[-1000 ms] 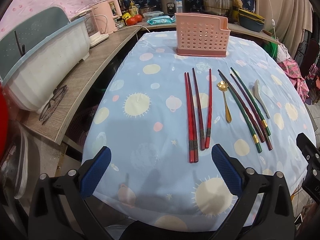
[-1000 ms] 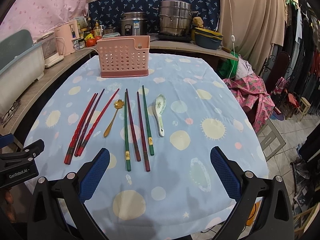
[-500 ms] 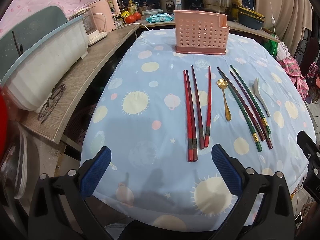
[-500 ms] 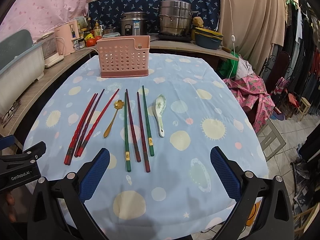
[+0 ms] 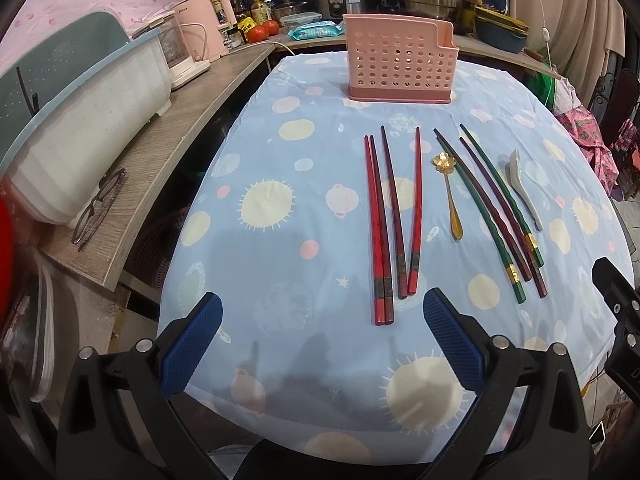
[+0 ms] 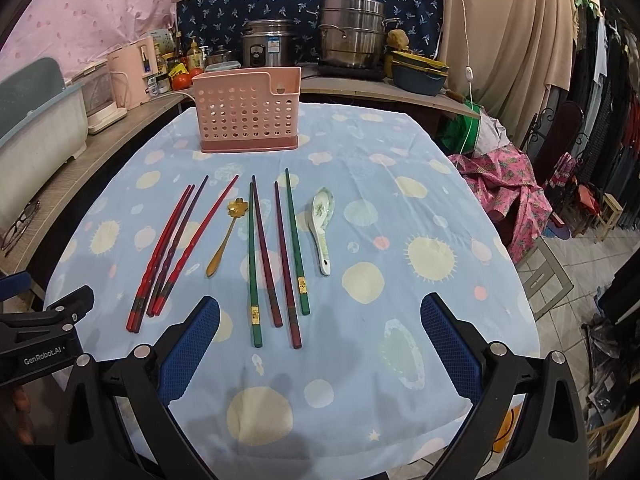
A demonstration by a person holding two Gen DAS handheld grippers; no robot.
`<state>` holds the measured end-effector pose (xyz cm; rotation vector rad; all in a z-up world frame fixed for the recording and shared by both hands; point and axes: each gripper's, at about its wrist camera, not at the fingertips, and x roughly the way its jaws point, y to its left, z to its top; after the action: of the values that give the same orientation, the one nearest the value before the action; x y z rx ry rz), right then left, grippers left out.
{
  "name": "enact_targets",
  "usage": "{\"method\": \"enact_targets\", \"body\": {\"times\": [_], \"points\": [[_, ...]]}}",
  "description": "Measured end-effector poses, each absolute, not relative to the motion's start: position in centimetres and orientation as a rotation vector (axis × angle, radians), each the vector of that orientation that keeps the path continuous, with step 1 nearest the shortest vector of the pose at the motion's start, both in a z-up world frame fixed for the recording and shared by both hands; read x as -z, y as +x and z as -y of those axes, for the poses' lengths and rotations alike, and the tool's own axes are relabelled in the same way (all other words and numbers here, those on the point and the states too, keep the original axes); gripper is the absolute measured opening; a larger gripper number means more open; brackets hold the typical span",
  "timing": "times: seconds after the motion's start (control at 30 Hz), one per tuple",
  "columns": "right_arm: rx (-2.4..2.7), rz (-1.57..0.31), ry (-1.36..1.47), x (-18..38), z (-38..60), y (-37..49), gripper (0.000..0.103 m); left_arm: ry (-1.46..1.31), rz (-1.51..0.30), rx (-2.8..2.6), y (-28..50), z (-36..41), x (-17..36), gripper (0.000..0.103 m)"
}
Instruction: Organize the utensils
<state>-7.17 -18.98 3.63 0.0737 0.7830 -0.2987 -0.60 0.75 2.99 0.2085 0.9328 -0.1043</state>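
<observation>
red chopsticks (image 5: 390,220): flat on tabletop (image 5: 280,260), long axis pointing away toward pink caddy (image 5: 400,64), near ends just ahead of left gripper (image 5: 320,344)
left jaws: wide, empty, closer
right gripper (image 6: 316,344): jaws wide, empty, facing green chopsticks (image 6: 276,256)

The light blue cotton tablecloth (image 6: 400,152) has a pattern of pale yellow suns, cream circles and small pink dots. The perforated pink plastic utensil holder (image 6: 246,114) is one plain colour, with a darker pink base. Four red lacquered chopsticks (image 6: 168,252) have dark bands near the thick ends. The two green chopsticks (image 6: 296,244) carry a gold label, and the two dark maroon chopsticks (image 6: 266,256) lie between them. The flower-shaped metal spoon (image 6: 226,236) is golden. The white ceramic soup spoon (image 6: 322,224) has a green leaf print. The gripper pads (image 6: 190,352) are dark blue with fine texture on black frames.
</observation>
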Motion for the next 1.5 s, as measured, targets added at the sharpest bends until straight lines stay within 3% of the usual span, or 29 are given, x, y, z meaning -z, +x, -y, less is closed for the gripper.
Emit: {"method": "enact_targets", "body": {"times": [0.9,1.3,1.5], "points": [[0.294,-0.822,0.091,-3.0,19.9,-5.5,0.096,0.198,-0.978,0.105,0.8,-0.7,-2.1,0.096],[0.315,-0.863,0.152,-1.4,21.9,-4.6,0.096,0.042,-1.148,0.19,3.5,-2.0,1.7,0.095],[0.31,-0.891,0.155,-0.6,22.1,-3.4,0.096,0.039,-1.211,0.191,4.7,-1.9,3.5,0.08]]}}
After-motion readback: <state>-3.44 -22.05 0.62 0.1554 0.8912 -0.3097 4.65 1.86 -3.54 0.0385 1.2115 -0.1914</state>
